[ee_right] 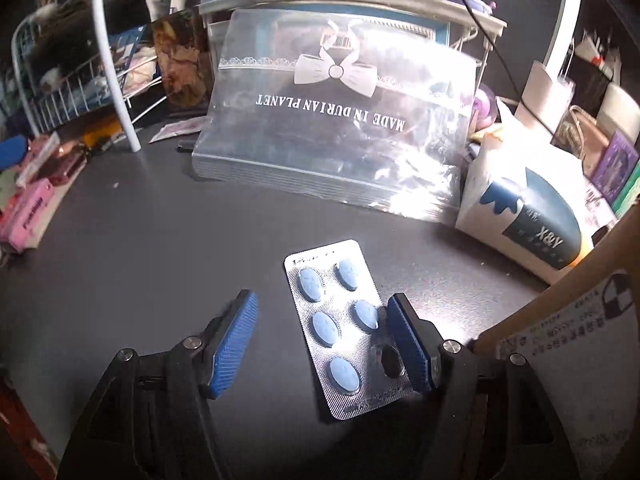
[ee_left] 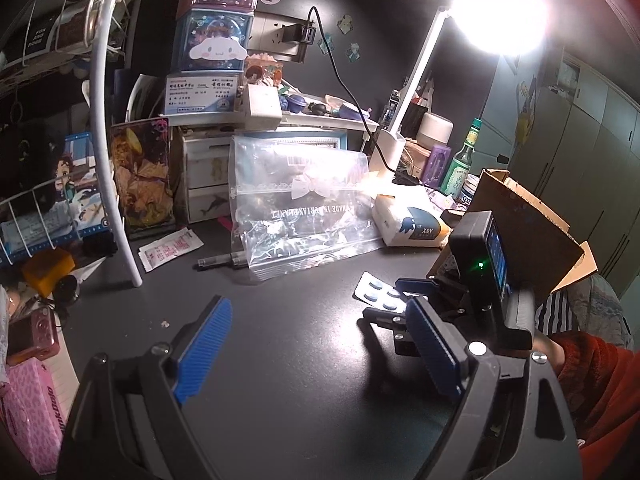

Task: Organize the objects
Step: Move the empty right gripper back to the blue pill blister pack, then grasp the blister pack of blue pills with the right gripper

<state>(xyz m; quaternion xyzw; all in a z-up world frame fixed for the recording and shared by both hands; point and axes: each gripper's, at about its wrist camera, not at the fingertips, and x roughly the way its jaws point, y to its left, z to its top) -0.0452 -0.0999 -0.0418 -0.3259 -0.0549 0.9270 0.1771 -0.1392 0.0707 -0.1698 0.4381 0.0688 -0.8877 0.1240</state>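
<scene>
A silver blister pack of blue pills [ee_right: 348, 328] lies flat on the dark desk, between the open blue pads of my right gripper [ee_right: 324, 344], close to the right pad. It also shows in the left wrist view [ee_left: 380, 294], partly hidden by the right gripper [ee_left: 404, 300]. My left gripper [ee_left: 320, 344] is open and empty above bare desk, to the left of the pack. A clear zip bag [ee_right: 336, 120] printed "MADE IN DURIAN PLANET" leans against the drawers behind; it shows too in the left wrist view [ee_left: 300, 208].
A tissue pack [ee_right: 528, 216] lies right of the bag. A cardboard box [ee_left: 520, 232] stands at the right. A white lamp [ee_left: 416, 80] and green bottle [ee_left: 464, 156] stand behind. A wire rack [ee_left: 108, 120], a pen [ee_left: 220, 260], a sachet [ee_left: 170, 248] and pink items [ee_left: 28, 412] crowd the left.
</scene>
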